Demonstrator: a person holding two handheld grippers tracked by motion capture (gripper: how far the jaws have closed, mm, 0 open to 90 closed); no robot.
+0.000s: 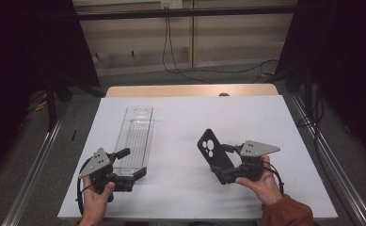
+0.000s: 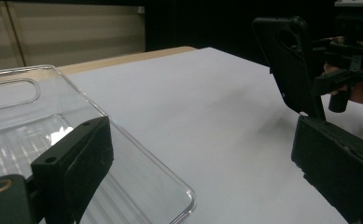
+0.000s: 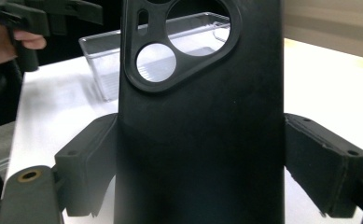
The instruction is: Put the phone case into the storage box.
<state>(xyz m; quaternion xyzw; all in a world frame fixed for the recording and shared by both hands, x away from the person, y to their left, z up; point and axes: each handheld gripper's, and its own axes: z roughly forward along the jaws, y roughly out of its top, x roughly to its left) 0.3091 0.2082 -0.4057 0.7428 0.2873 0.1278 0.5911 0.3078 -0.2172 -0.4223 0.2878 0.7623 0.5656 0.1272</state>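
A black phone case with a camera cut-out stands tilted up off the white sheet. My right gripper is shut on its lower part; in the right gripper view the case is pinched between both jaws of the gripper. A long clear plastic tray lies left of centre. My left gripper is open at the tray's near end. In the left gripper view one jaw hangs over the tray and the other is wide apart on the sheet side. The case shows far right there.
The white sheet covers a wooden table. Metal rails run along both sides. Cables lie on the floor behind, and dark curtains hang at both back corners.
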